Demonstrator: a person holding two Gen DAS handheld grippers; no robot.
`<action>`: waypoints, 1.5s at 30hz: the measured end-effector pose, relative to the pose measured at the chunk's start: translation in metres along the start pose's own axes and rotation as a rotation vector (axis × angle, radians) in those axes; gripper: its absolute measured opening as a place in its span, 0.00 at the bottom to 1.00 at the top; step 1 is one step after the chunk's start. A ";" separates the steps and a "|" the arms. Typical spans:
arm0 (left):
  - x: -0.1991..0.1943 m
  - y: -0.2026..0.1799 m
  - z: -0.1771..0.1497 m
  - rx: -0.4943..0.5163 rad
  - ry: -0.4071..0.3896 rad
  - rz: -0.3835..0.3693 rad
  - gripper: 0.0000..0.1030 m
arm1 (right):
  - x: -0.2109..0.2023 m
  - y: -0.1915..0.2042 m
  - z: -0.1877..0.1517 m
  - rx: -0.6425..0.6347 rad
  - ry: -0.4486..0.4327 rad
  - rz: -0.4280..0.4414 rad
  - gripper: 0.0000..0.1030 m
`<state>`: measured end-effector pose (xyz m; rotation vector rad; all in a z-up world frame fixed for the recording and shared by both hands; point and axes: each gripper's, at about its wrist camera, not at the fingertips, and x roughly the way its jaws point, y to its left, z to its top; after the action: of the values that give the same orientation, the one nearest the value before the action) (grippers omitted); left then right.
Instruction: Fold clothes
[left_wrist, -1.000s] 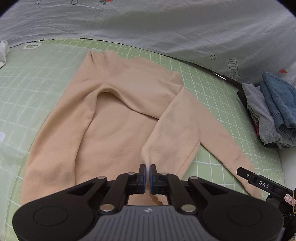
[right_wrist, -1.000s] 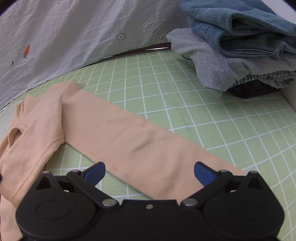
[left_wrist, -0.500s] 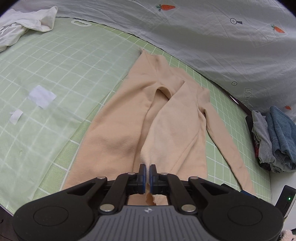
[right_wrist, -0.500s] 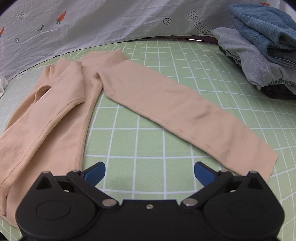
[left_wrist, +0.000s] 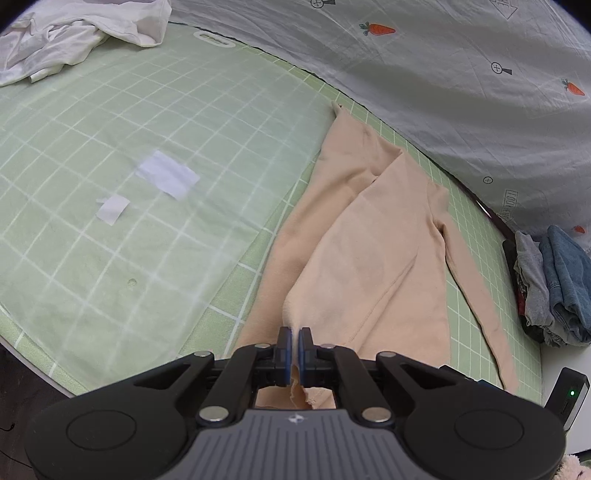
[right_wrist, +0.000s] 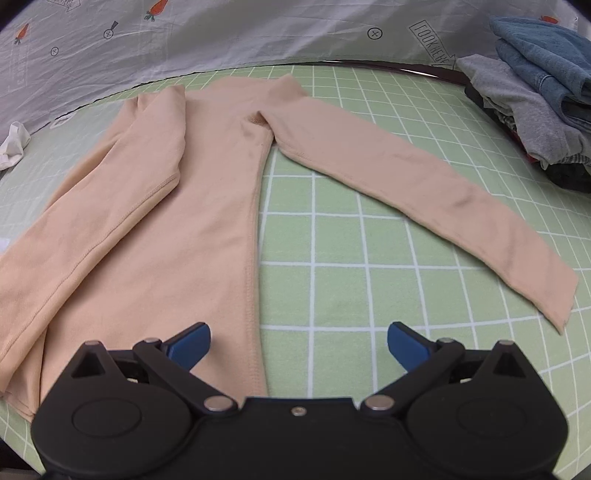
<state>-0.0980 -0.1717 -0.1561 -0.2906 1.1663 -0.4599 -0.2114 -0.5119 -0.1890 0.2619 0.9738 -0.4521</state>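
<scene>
Left wrist view: the left gripper (left_wrist: 294, 345) has its jaws clamped on a fold of the peach long-sleeved top (left_wrist: 369, 258), pinched at 6 o'clock. From there the top runs up toward 1 o'clock across the green grid mat (left_wrist: 110, 240), with one sleeve folded over the body and the other sleeve trailing toward 4 o'clock. Two white paper scraps (left_wrist: 168, 179) lie on the mat at 10 o'clock, and a crumpled white garment (left_wrist: 74, 40) sits at 11 o'clock. A stack of folded clothes (left_wrist: 554, 288), denim and grey, stands at 3 o'clock just beyond the loose sleeve. A grey carrot-print sheet (left_wrist: 443, 74) fills the far side.

Right wrist view: the right gripper (right_wrist: 298, 341) hangs with its jaws wide apart, gripping nothing, above the top's (right_wrist: 166, 229) side seam. The loose sleeve (right_wrist: 424, 192) stretches toward 3 o'clock on the mat (right_wrist: 332, 295). The folded stack (right_wrist: 535, 92) is at 2 o'clock, and a bit of the white garment (right_wrist: 13, 147) shows at 10 o'clock.
</scene>
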 end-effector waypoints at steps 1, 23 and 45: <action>0.001 0.005 0.000 -0.010 0.011 0.000 0.05 | -0.001 0.004 -0.003 -0.002 0.003 -0.002 1.00; 0.028 -0.006 0.005 0.195 0.130 0.201 0.49 | -0.014 -0.007 -0.024 0.114 -0.007 -0.071 1.00; 0.059 -0.098 0.001 0.274 0.121 0.299 0.62 | 0.016 -0.127 -0.004 0.353 -0.063 -0.246 1.00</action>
<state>-0.0976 -0.2856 -0.1592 0.1499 1.2245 -0.3714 -0.2675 -0.6262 -0.2064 0.4454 0.8645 -0.8555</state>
